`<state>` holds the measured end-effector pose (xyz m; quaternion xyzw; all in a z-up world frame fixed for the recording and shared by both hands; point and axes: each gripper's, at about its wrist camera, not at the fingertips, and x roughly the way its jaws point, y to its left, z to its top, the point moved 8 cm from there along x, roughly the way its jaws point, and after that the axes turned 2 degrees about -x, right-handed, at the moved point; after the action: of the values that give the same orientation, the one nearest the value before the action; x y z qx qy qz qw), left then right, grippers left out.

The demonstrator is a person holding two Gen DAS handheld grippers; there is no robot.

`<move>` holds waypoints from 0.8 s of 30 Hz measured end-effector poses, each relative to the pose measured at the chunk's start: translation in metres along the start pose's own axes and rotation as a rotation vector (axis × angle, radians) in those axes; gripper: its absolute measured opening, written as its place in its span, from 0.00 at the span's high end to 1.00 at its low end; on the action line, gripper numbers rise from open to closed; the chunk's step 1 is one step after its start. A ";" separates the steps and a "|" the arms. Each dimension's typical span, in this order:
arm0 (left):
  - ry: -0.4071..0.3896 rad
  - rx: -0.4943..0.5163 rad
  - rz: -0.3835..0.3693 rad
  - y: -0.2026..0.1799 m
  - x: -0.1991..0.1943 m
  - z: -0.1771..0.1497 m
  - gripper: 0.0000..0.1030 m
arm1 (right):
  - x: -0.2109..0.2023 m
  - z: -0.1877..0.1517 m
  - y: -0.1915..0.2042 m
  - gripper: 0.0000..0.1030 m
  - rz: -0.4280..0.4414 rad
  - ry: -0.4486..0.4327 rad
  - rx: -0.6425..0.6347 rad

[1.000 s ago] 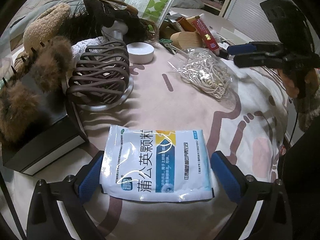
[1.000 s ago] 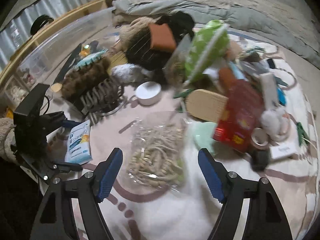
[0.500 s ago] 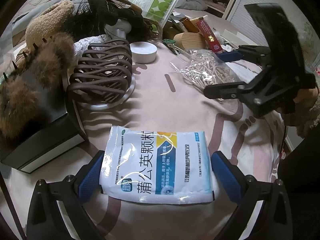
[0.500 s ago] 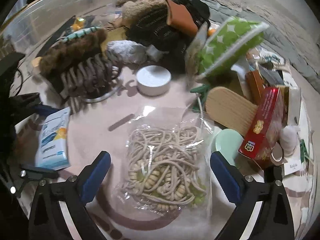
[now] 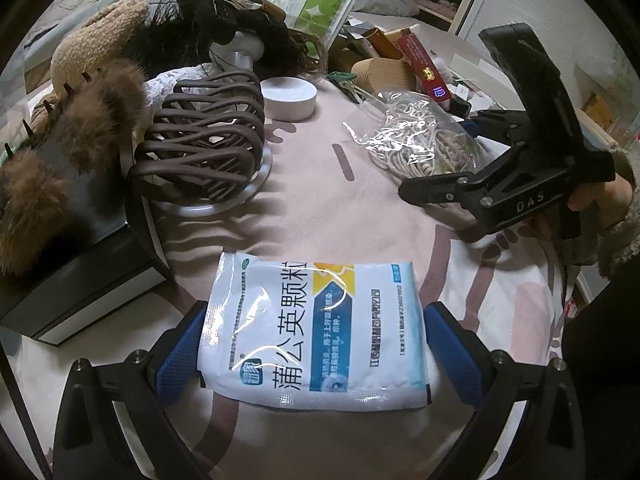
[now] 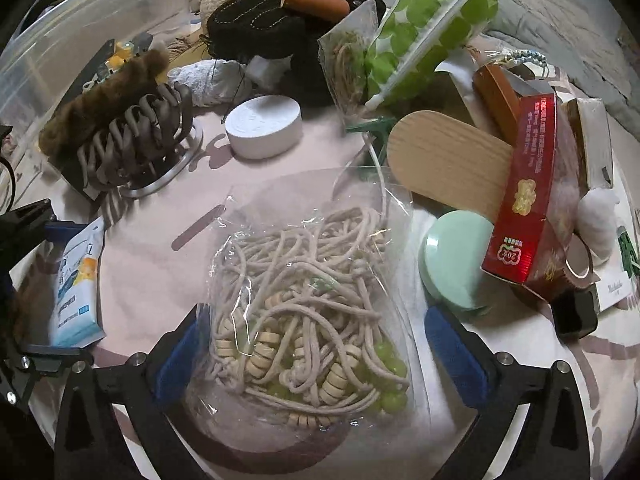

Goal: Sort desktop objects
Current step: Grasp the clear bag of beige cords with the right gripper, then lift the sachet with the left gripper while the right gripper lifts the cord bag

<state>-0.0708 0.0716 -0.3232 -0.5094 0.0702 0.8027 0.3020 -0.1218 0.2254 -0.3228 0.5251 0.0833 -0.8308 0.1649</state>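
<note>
A white and blue medicine sachet [image 5: 316, 332] lies flat on the pink cloth between the open fingers of my left gripper [image 5: 316, 354]; it also shows at the left of the right wrist view [image 6: 76, 276]. A clear bag of beige cords and beads [image 6: 308, 304] lies between the open fingers of my right gripper [image 6: 320, 354]; the bag also shows in the left wrist view [image 5: 416, 140], with the right gripper [image 5: 452, 158] around it. I cannot tell whether either gripper's pads touch its object.
A brown wire hair clip [image 5: 200, 144], a furry clip on a black box [image 5: 76, 248], a white round tin [image 6: 264, 124], a wooden oval [image 6: 448, 168], a mint lid [image 6: 460, 264], a red box [image 6: 524, 204] and a green dotted pouch [image 6: 428, 20] crowd the far side.
My right gripper has come down and forward over the cord bag, which now lies between its fingers. My left gripper has edged slightly forward around the sachet.
</note>
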 end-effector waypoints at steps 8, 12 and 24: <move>0.006 -0.011 -0.004 0.001 0.002 0.003 0.01 | -0.012 0.008 -0.001 0.20 -0.005 -0.037 -0.009; 0.003 0.005 0.011 0.001 0.002 0.004 0.01 | -0.017 0.009 0.002 0.25 -0.024 -0.049 -0.045; -0.023 0.014 0.021 0.001 -0.007 0.007 0.13 | -0.024 0.003 0.005 0.29 -0.010 -0.078 -0.060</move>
<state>-0.0748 0.0708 -0.3141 -0.4972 0.0776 0.8112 0.2980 -0.1133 0.2244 -0.2995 0.4866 0.1044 -0.8486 0.1796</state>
